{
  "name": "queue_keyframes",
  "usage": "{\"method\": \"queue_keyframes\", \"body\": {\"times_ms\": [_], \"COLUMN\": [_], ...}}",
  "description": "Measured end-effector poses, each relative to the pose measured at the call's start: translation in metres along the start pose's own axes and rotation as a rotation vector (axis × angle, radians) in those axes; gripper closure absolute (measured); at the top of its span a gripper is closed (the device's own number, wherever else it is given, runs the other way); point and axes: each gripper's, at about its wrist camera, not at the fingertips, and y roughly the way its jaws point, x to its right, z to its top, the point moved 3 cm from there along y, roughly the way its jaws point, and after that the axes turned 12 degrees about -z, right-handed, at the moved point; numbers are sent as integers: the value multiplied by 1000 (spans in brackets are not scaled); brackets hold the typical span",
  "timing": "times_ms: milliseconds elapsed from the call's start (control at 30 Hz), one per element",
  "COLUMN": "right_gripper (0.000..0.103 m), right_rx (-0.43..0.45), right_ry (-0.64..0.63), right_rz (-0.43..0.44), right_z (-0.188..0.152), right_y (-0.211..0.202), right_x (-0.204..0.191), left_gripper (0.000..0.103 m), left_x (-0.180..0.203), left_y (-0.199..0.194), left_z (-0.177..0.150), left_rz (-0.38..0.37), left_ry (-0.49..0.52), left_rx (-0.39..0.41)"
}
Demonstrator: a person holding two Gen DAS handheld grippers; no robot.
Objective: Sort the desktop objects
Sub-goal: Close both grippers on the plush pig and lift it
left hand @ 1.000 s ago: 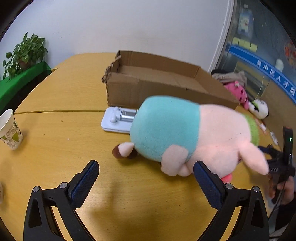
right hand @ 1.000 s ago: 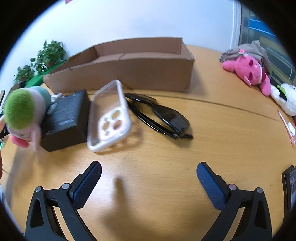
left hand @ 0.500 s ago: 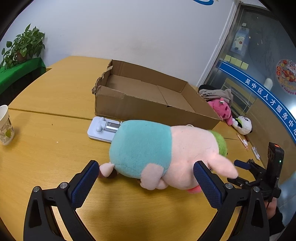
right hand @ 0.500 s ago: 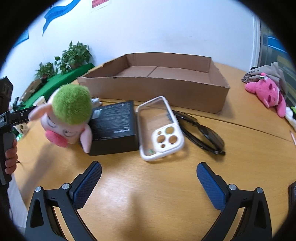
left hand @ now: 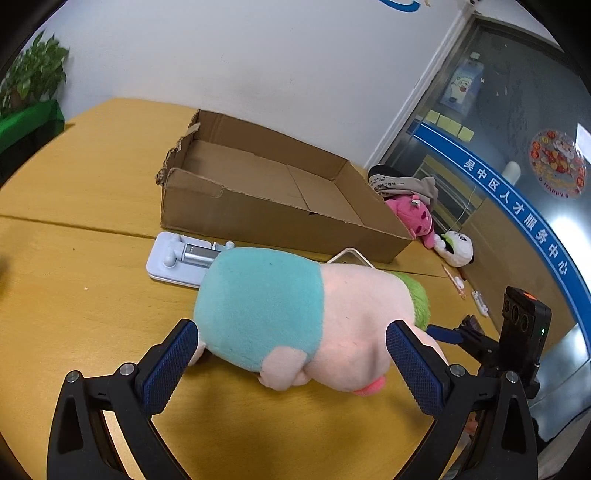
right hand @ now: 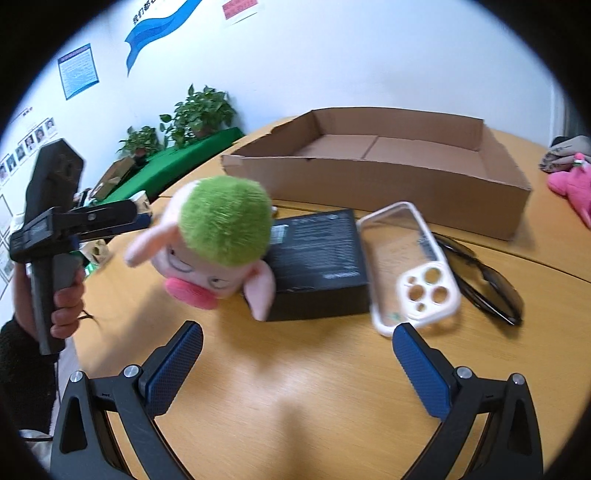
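We read white Chinese characters, 吴中区人才服务中心, along the blue band on the glass wall in the left wrist view. The round red sticker on the same glass carries "HAPPY" along its lower edge; the rest of it we cannot make out. In the right wrist view, the black box has lines of white print on its lid, too small and blurred to read. The blue banner and the posters on the wall bear characters we cannot resolve.
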Motion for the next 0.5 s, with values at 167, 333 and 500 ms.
{"method": "queue_keyframes", "body": {"times_ms": [167, 333, 500], "right_gripper": [1, 1, 8], "right_rx": [-7, -27, -52], "right_ry": [-3, -52, -82], "right_rz": [101, 167, 156], "right_z": [23, 50, 56], "right_y": [9, 27, 49], "right_x": [-15, -38, -53], "left_gripper": [0, 5, 20], "left_x": [-35, -37, -29], "left_y": [23, 29, 29], "left_z": [5, 4, -3], "left_rz": [-97, -162, -174], "left_ry": [-119, -131, -120], "left_rx": [-55, -73, -103]}}
